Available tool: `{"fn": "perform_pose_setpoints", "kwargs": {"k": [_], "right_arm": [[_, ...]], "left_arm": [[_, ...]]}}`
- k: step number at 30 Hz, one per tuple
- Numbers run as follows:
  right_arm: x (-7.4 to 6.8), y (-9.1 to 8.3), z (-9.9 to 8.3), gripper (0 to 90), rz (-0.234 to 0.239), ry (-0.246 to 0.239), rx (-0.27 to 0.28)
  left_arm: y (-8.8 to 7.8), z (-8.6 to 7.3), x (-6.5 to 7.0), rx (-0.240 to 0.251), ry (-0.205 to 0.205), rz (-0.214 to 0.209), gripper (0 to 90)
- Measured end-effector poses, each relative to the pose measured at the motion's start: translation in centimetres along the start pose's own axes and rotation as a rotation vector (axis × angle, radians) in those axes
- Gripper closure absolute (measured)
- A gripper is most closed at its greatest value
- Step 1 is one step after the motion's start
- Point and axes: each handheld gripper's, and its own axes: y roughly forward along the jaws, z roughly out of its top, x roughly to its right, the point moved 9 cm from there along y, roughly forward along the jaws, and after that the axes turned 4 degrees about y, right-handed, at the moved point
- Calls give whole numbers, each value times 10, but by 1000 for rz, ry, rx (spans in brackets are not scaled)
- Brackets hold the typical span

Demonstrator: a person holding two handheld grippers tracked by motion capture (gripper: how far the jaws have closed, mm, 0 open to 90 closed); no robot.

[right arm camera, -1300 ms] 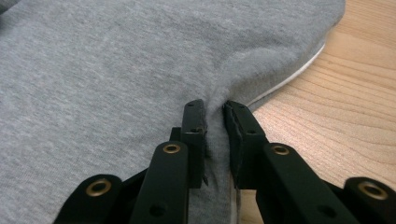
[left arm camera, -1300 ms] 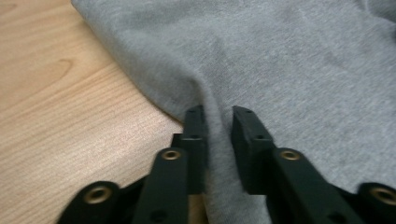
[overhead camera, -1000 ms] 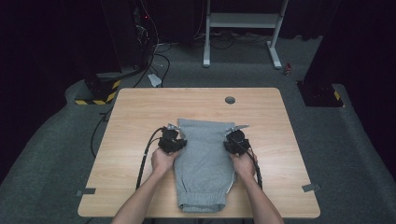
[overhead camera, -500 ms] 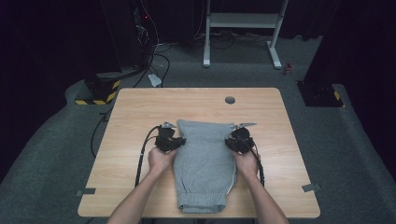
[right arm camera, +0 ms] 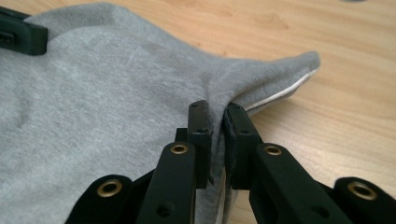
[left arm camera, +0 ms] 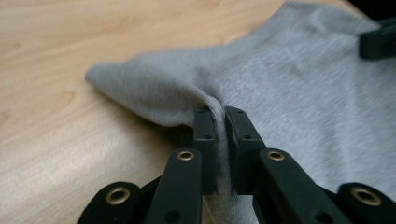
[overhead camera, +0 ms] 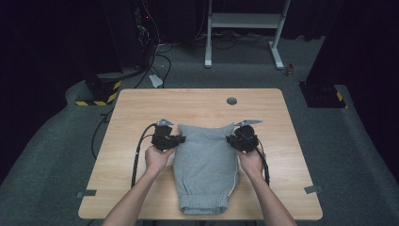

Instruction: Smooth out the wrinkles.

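Grey sweatpants [overhead camera: 205, 169] are pinched at both side edges by the left gripper [left arm camera: 221, 122] and right gripper [right arm camera: 217, 116] near the desk [overhead camera: 197, 101] centre; the fabric folds clamped between the jaws are seen close up in the gripper views.

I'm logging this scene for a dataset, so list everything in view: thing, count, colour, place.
Garment: one, grey, folded, lying down the middle of the table, its cuffed end at the near edge and its far corners pinched up.
Table: one, light wood, centre of the high view.
Round grommet: one, grey, in the tabletop near the far edge.
Floor: grey carpet around the table.
Stand: one, white metal frame, behind the table.
Hazard-striped base: one, yellow and black, far left on the floor.
Left claw: one, black, shut on the garment's left far corner.
Right claw: one, black, shut on its right far corner.
Forearms: two, coming in from the bottom edge.
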Motion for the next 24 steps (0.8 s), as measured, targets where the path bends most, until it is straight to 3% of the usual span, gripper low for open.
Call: {"fn": "perform_pose_setpoints", "kwargs": {"k": [2, 4, 8, 10, 14, 17, 20, 24], "right_arm": [[-1, -6, 5, 823, 8, 4, 11], [-1, -9, 8, 823, 12, 6, 24], [1, -13, 17, 823, 10, 9, 24], [5, -14, 26, 824, -2, 16, 29], [11, -19, 62, 824, -28, 46, 68], [12, -29, 81, 824, -40, 39, 104], [11, -41, 88, 824, -18, 47, 154], [0, -52, 80, 824, 8, 4, 187]], "left_arm": [[-5, 6, 2, 7, 9, -7, 833], [-8, 10, 3, 25, -6, -16, 834], [-11, 18, -1, 8, 24, -9, 833], [-13, 30, -5, 17, 35, 7, 833], [-20, 63, -8, 54, 46, 20, 833], [-35, 84, -7, 114, 40, 14, 833], [-45, 88, -1, 140, 55, 3, 832], [-50, 78, 8, 146, 82, -11, 829]]}}
